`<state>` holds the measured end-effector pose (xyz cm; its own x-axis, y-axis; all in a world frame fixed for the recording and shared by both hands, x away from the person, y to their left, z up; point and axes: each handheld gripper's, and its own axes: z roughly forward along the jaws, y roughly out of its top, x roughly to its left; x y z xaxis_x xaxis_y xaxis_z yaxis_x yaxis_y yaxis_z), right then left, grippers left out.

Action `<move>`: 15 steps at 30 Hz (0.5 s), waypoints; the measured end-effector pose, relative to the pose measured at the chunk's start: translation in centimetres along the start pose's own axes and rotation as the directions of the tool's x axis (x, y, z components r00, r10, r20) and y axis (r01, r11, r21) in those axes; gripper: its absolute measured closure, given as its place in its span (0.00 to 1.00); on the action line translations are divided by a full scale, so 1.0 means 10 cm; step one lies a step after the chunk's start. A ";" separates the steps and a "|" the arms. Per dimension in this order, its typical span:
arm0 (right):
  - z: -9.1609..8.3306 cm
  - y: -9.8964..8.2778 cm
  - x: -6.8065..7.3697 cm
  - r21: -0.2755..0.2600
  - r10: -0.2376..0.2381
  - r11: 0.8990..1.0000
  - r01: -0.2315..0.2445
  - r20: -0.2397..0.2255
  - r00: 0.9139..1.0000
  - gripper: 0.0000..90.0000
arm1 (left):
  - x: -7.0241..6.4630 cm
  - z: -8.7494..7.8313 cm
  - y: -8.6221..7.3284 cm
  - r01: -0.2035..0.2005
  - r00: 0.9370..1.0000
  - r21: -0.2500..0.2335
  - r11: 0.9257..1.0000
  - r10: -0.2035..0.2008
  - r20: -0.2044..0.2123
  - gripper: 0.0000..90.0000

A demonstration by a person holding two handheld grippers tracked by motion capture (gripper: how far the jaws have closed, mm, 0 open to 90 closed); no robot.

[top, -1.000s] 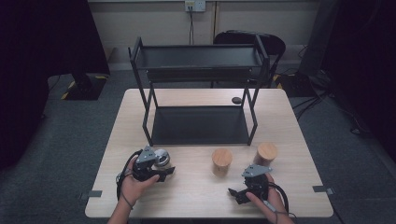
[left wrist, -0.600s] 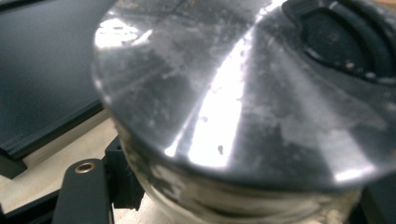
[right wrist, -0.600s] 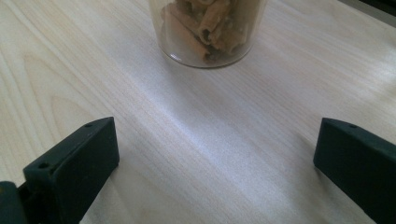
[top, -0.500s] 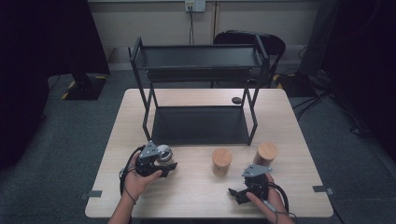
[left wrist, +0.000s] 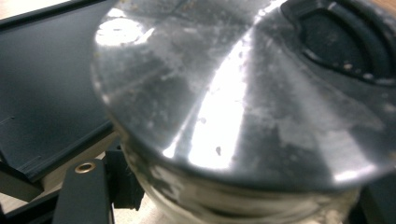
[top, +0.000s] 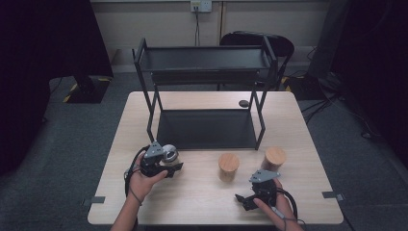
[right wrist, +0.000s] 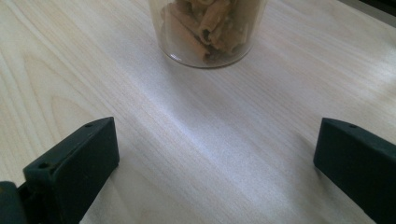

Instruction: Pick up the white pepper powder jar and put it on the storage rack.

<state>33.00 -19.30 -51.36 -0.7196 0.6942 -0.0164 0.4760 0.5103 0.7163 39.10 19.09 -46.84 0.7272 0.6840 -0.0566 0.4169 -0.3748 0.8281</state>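
Two wooden-lidded jars (top: 228, 166), one metal-lidded jar (top: 169, 153)

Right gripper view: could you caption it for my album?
Open black fingers of the right gripper point across the wooden table at a clear jar of pasta.

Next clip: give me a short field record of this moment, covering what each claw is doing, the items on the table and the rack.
left claw: shut on the metal-lidded jar, just in front of the rack
right claw: open, nothing between its jaws, resting low on the table
pasta jar: ahead of the right claw, untouched
second wooden-lidded jar: stands by the rack's front right leg
rack: black, two shelves, both bare
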 end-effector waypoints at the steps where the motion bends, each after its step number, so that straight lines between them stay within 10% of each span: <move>1: 0.00 0.00 0.00 0.000 0.000 1.000 0.000 0.000 1.000 0.00 | 0.01 0.00 0.00 -0.002 1.000 0.002 1.000 0.002 -0.002 0.34; 15: 0.00 0.00 0.00 0.000 0.000 1.000 0.000 0.000 1.000 0.00 | 0.10 0.03 0.11 0.001 1.000 0.000 1.000 -0.001 -0.026 0.34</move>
<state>33.00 -19.30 -51.36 -0.7196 0.6942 -0.0165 0.4759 0.5103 0.7164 40.46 19.21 -46.18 0.7126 0.7002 -0.0428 0.4172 -0.3740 0.8283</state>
